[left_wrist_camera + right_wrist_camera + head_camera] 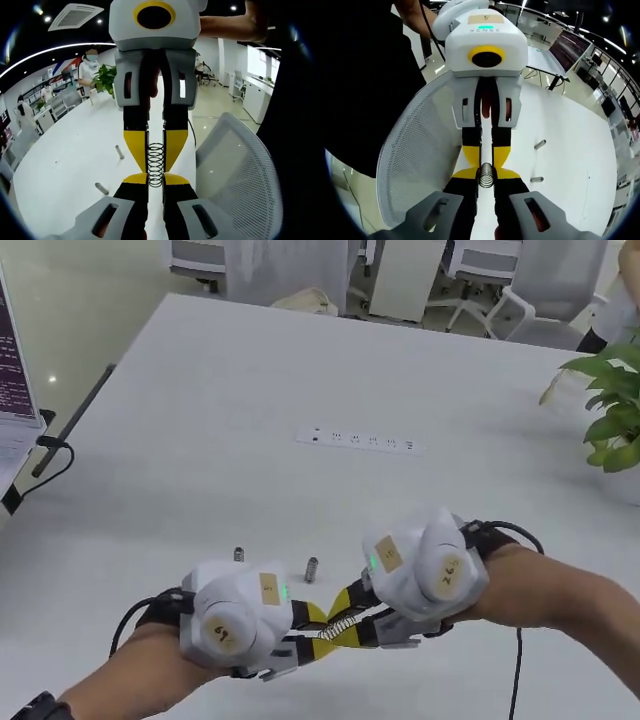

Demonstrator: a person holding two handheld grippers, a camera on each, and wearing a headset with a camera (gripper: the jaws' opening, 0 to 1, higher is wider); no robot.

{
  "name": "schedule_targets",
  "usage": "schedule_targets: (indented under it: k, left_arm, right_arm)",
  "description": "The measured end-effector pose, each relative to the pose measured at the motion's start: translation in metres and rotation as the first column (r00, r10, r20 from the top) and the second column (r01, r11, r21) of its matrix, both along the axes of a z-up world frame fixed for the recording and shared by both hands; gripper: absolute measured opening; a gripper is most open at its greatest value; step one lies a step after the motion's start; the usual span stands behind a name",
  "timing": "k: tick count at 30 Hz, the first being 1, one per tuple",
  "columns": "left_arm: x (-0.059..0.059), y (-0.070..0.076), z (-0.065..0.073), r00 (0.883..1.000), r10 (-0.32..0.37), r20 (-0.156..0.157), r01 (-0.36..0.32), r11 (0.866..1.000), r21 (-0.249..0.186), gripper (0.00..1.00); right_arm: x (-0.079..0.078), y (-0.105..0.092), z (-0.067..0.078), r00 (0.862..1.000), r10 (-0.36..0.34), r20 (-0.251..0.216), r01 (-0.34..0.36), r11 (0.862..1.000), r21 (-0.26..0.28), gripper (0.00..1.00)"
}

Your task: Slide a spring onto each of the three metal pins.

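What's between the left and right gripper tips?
A spring, its coils spanning the gap between left gripper and right gripper; clearest in the left gripper view.

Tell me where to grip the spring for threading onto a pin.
Grip the spring across its outer coils near one end, coming from the side. It's an open, hollow coil, so a side pinch probably leaves the other end's bore free for a pin.
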State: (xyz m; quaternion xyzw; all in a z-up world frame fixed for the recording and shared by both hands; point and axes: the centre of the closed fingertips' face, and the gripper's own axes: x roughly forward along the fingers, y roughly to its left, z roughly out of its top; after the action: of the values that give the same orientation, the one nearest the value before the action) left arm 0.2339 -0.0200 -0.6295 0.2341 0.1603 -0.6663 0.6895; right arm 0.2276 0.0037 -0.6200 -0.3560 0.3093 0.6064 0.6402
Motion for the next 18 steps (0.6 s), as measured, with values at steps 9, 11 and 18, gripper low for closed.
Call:
schedule_targets:
  k: [9, 11, 18]
  left_arm:
    - [0.001, -0.002, -0.002, 1.000, 0.016, -0.021, -0.016, 1.000, -0.006, 0.03]
    - [0.001, -0.002, -0.004, 0.999, 0.024, -0.030, -0.024, 1.000, -0.009, 0.03]
    - [-0.002, 0.006, -0.017, 0.998, 0.043, -0.049, -0.042, 0.999, 0.018, 0.12]
  right_arm:
    - [0.001, -0.003, -0.002, 0.999, -0.030, -0.011, 0.030, 1.000, 0.005, 0.09]
    - [0.001, -0.005, -0.002, 0.999, -0.036, -0.011, 0.036, 0.999, 0.005, 0.09]
    - [0.004, -0.016, -0.002, 0.997, -0.076, -0.007, 0.076, 0.997, 0.005, 0.09]
